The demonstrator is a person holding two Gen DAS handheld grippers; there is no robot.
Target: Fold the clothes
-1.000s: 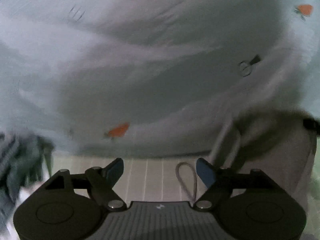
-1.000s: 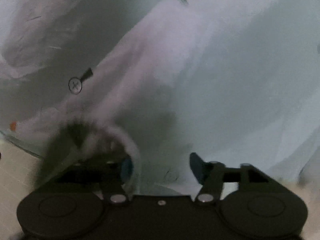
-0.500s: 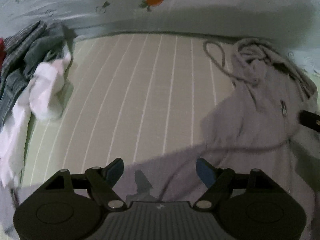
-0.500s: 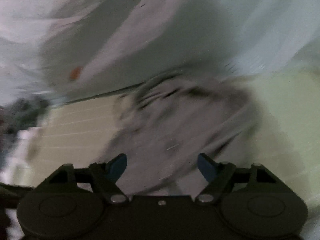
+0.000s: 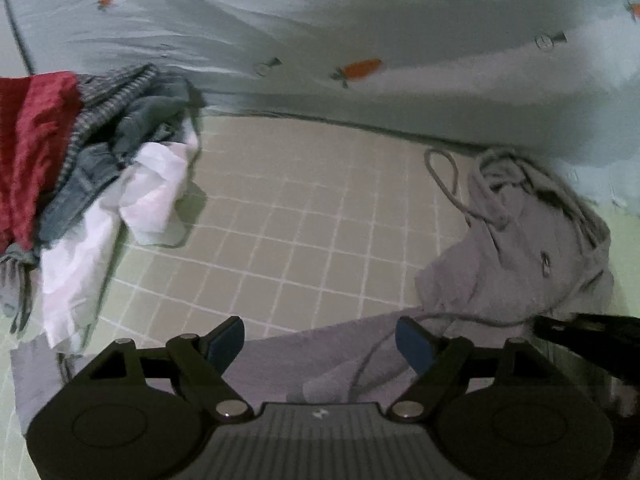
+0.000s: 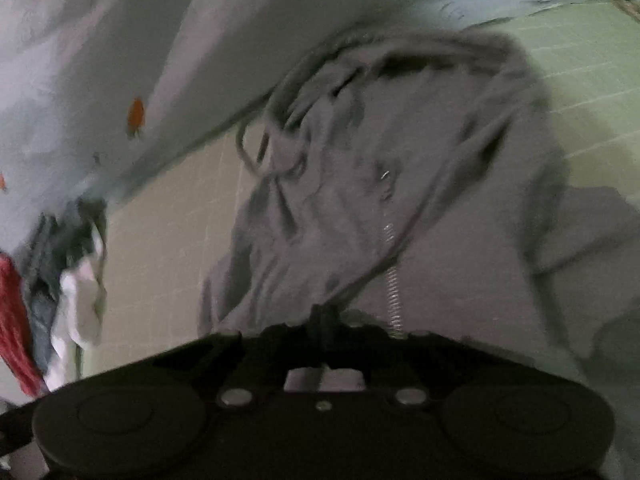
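Left wrist view: left gripper (image 5: 320, 342) spread wide, nothing between pads, hovering over the near edge of the grey hoodie (image 5: 516, 248). Spread on the checked green sheet (image 5: 288, 216), hood end crumpled at right by the carrot-print duvet (image 5: 360, 40), drawstring (image 5: 442, 176) looped loose. Likely positioned to take the hem. Unfolded pile (image 5: 88, 168) at left, well apart, probably waiting. Dark tip of right gripper (image 5: 576, 328) seen at right edge.

Right wrist view: right gripper (image 6: 322, 322) just snapped together, jaws clenched on hoodie fabric beside the zipper (image 6: 392, 280). Presumably pinned there to pull the front flat. Blurred; exact grip depth unclear.
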